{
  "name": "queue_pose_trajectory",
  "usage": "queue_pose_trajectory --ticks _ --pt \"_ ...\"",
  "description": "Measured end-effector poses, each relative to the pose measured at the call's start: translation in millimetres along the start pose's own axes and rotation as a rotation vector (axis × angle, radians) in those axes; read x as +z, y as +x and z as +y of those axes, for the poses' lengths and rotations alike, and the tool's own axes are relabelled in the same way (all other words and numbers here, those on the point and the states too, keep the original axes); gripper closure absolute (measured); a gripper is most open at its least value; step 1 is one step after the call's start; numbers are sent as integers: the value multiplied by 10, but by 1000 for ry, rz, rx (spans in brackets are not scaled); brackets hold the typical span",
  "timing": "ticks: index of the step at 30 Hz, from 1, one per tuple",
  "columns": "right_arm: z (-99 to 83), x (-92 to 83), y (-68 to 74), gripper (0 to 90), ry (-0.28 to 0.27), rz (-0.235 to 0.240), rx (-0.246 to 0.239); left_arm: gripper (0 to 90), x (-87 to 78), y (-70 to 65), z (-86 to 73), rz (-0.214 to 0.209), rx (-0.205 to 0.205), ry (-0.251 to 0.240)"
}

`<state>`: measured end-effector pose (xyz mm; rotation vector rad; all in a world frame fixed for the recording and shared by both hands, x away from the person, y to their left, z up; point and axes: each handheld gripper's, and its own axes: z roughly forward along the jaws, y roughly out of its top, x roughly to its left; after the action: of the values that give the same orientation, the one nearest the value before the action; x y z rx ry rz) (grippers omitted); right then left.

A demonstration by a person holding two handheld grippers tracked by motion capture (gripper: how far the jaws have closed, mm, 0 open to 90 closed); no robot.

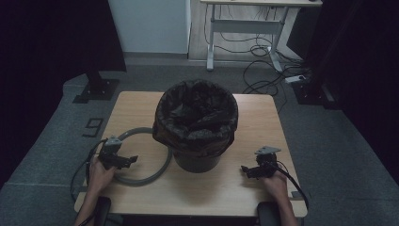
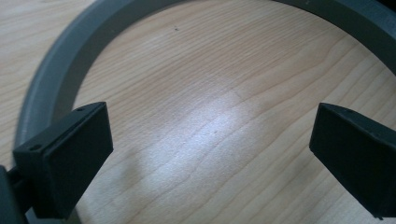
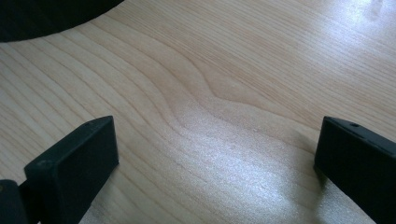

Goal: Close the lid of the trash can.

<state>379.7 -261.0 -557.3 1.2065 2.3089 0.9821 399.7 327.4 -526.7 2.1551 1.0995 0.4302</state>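
Hovering low over the table (image 1: 235, 188), the left gripper (image 1: 123, 160) has its jaws spread wide with nothing between them. In the left gripper view bare wood shows between the jaws, and the grey ring (image 2: 51, 79) curves around just ahead and to the side, its inner edge close to one jaw. From above, the ring (image 1: 162, 165) lies flat on the table, its far side touching or tucked under the bin (image 1: 197, 160), which stands just right of this gripper with a black bag (image 1: 195, 113) over its rim. Across the bin, well apart, the right gripper (image 1: 249, 170) is also wide open and empty, with open wood ahead of it and the table's right edge close by.
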Motion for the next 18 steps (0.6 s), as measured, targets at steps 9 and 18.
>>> queue_pose_trajectory --ticks 9,18 --pt "0 1 0 0 -1 -1 0 0 -105 86 67 9 -17 -24" --pt "0 1 0 0 -1 -1 0 0 -158 257 171 13 -39 -21"
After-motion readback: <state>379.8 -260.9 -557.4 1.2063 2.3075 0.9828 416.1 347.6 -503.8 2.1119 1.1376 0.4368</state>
